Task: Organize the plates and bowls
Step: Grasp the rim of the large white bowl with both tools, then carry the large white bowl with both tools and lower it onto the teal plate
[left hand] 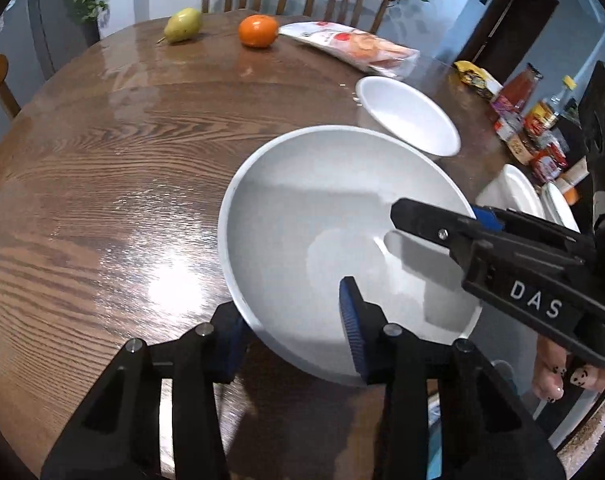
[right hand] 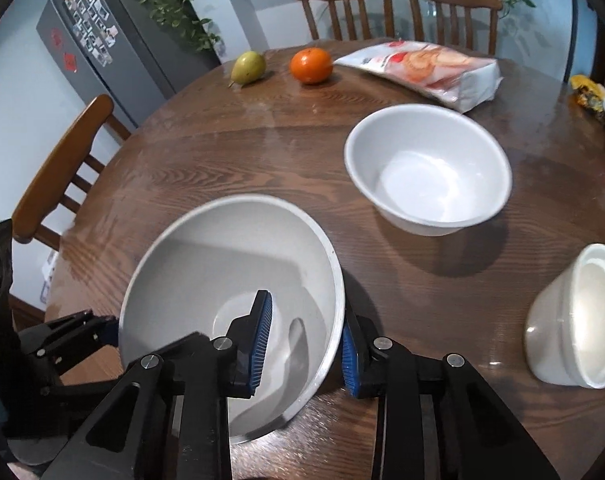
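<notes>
Between our two grippers sits the big bowl (left hand: 334,240), the largest dish on the table (left hand: 102,184), and we have it by its rim from two sides: the left gripper (left hand: 290,336) is pinched narrow on the near-left edge, one blue pad inside and one outside, and the right gripper (right hand: 306,344) is clamped just as narrow on the opposite edge, again one pad within the wall and one without. So we judge the step in hand to be the grasp of this bowl, just made, with the lift not yet done. The next move, as we read it, calls for both hands to rise together and keep level, since a tilt would let the rim slip from the pads, and then to carry it to a stacking place. Ahead and to the right of the right gripper stands one medium bowl (right hand: 428,168), upright and well apart; farther right lies a smaller stack of bowls (right hand: 578,316) tipped on its side, how many nested we cannot tell. Beyond both grippers, at the far edge, we count one packet (right hand: 430,68), one orange (right hand: 311,65) and one pear (right hand: 248,67). Bottles (left hand: 538,112) crowd far to the right of the left gripper, too blurred to count.
</notes>
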